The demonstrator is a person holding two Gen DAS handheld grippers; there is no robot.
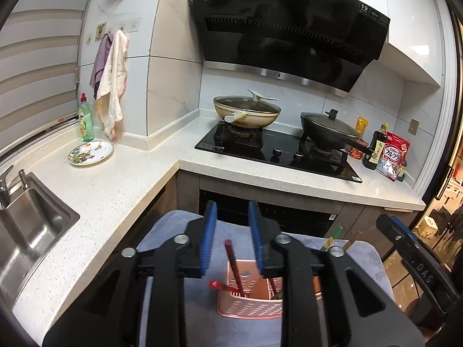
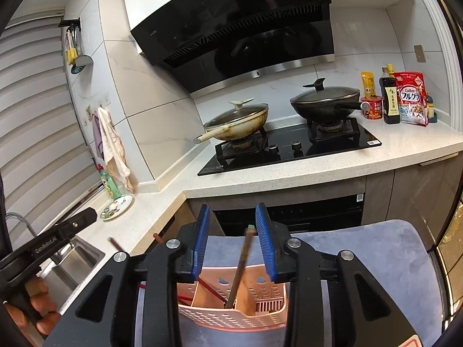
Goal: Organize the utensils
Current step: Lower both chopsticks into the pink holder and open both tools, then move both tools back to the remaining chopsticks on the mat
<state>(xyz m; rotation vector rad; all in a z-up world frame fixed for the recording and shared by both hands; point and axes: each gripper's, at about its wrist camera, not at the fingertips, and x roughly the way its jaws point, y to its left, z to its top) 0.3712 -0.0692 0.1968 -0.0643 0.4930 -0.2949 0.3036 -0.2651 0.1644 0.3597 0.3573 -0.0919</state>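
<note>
A pink slotted utensil holder (image 1: 249, 303) stands on a blue-grey padded surface (image 1: 173, 225). My left gripper (image 1: 232, 211) hovers over it, open. A red chopstick (image 1: 233, 263) rises from the holder between the blue pads (image 1: 209, 231) without touching them. A second red stick (image 1: 217, 284) pokes out sideways at the rim. In the right wrist view the holder (image 2: 231, 318) shows its divided compartments. A brown chopstick with a green tip (image 2: 241, 263) stands in it, loose between the pads of my open right gripper (image 2: 233, 211). Red chopsticks (image 2: 212, 290) lean in the left compartment.
An L-shaped white counter (image 1: 115, 190) holds a steel sink (image 1: 31, 231), a patterned plate (image 1: 90, 152) and a green soap bottle (image 1: 86, 121). On the black hob (image 1: 277, 153) sit two lidded woks (image 1: 247, 111). Bottles and a cereal bag (image 1: 392, 156) stand at the far right.
</note>
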